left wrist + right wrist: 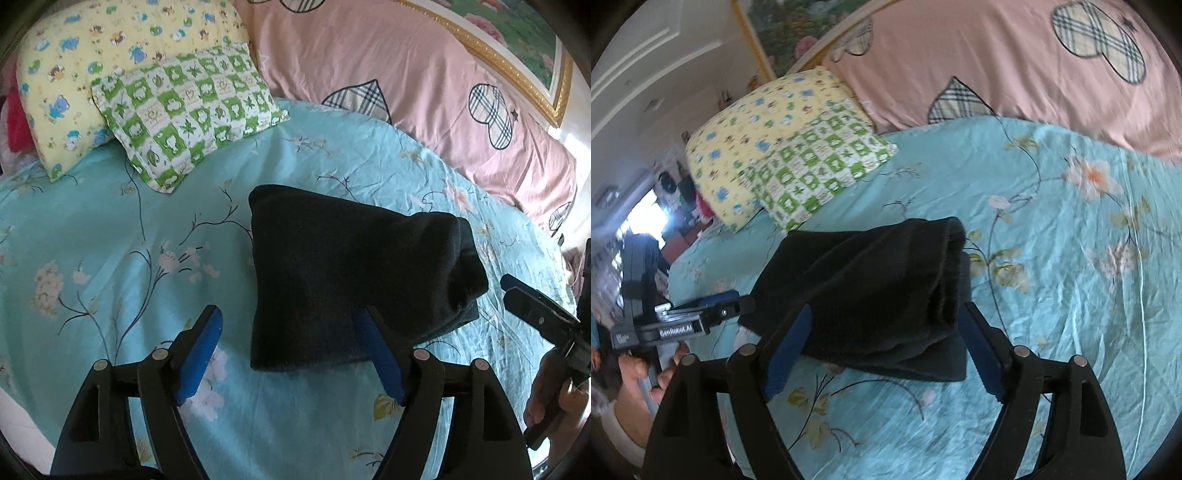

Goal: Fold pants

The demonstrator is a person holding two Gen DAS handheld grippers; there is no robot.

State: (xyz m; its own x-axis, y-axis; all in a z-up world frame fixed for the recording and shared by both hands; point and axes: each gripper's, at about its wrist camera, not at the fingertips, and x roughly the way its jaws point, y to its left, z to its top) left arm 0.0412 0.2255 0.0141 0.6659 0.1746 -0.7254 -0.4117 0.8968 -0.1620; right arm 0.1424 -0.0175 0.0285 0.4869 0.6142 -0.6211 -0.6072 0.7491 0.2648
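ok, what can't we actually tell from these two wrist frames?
- Pants, both views: dark cloth, layer count unreadable; the underside lies against the sheet.
- Left gripper, left view: its right finger's tip is behind the pants.
- Right gripper, right view: the pants' near edge hides between the fingers.
- Room, right view: far left is blurred.

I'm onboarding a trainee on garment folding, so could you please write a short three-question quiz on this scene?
1. True or false: the black pants lie spread flat at full length on the blue floral sheet.
2. Which pillow lies in front? A) the green checked pillow B) the yellow animal-print pillow
3. Fill in: the jaws of the left gripper and the right gripper both stand ____.

Key:
1. False; they are folded into a compact bundle.
2. A.
3. Open; neither pair clamps the cloth.
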